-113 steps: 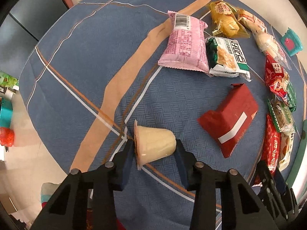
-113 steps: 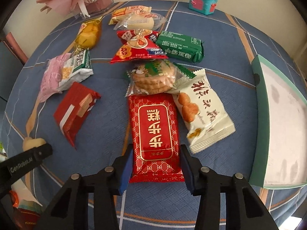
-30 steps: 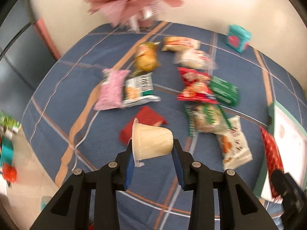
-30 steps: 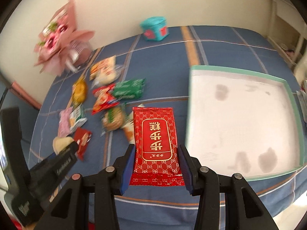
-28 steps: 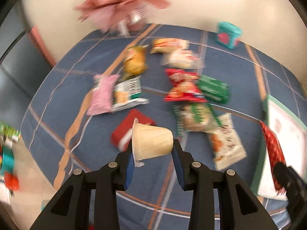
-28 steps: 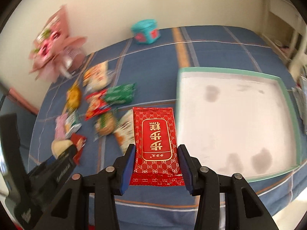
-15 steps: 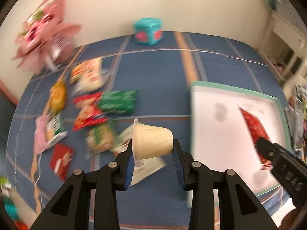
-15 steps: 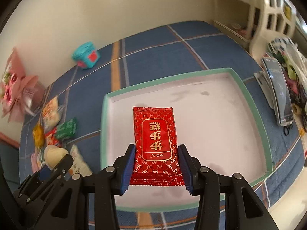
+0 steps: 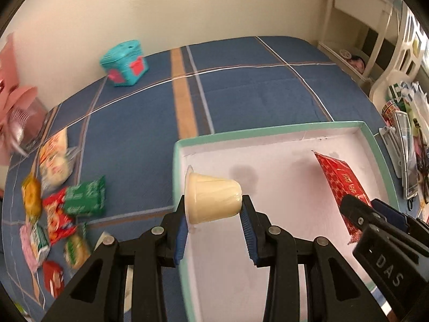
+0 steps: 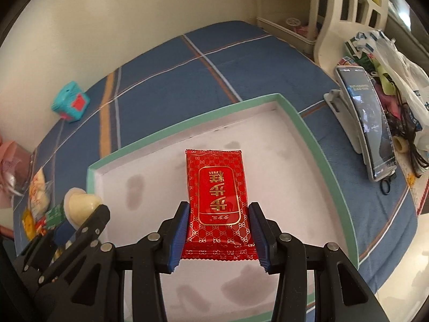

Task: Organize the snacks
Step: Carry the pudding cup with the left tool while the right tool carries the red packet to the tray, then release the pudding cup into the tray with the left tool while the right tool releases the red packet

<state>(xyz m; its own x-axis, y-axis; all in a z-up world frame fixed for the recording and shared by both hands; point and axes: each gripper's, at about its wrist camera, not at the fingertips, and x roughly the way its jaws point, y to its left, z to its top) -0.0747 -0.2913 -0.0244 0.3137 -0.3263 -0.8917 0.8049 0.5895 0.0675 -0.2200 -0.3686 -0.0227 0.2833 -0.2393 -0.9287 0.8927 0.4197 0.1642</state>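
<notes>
Both grippers have swung from the snack pile to over the tray (image 10: pixel 308 131). Left gripper (image 9: pixel 213 224) clamps the cup (image 9: pixel 211 201) mid-frame; right gripper (image 10: pixel 218 234) pinches the red packet (image 10: pixel 217 201). Lower-left snacks (image 9: pixel 67 214) blur.

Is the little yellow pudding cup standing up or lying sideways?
Sideways. The pudding cup is gripped across its lid and base by the left gripper, over the tray.

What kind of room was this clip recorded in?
Probably a lived-in home room, perhaps a dining corner: a table under a blue plaid tablecloth against a cream wall, a white openwork shelf, a phone on a stand, and loose snack packets beside a teal-rimmed box.
</notes>
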